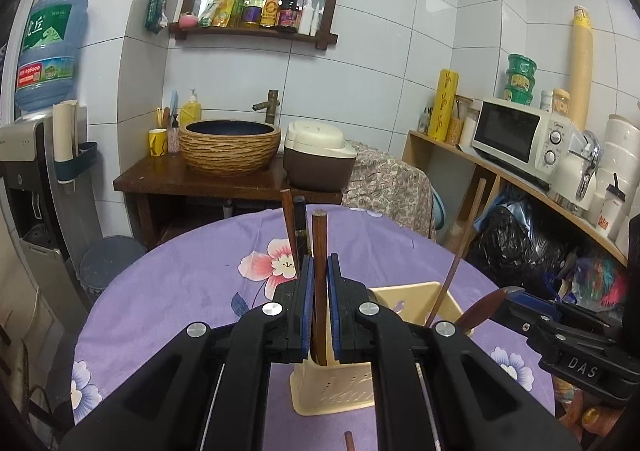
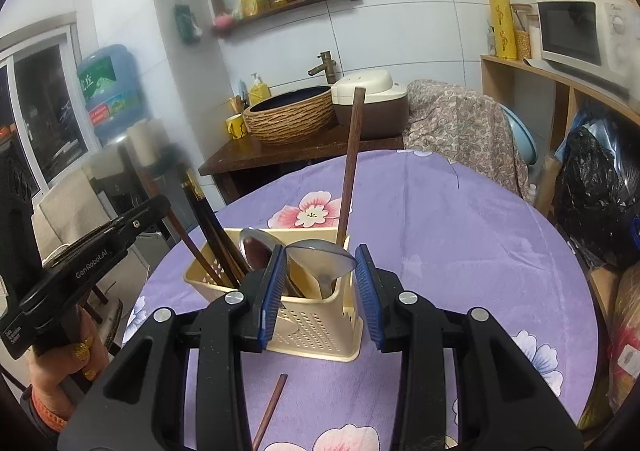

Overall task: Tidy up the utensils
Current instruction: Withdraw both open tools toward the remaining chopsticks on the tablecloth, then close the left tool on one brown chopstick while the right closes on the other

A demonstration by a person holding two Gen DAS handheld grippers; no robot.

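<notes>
Wooden chopstick [image 1: 319, 283] upright, clamped in L gripper [image 1: 319, 307].

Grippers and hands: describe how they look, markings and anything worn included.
Both the left gripper and right gripper are black plastic with blue ribbed pads and round silver bolts. One body reads "GenRobot.AI", the other carries a "DAS" label. The left hand has glittery gold nail polish and an orange wristband.

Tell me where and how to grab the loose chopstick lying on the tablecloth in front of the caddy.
Grip the loose chopstick near its upper end by the caddy, coming from above with the fingers straddling its thin shaft. It lies flat on the tablecloth, so a side approach probably finds no edge.
</notes>
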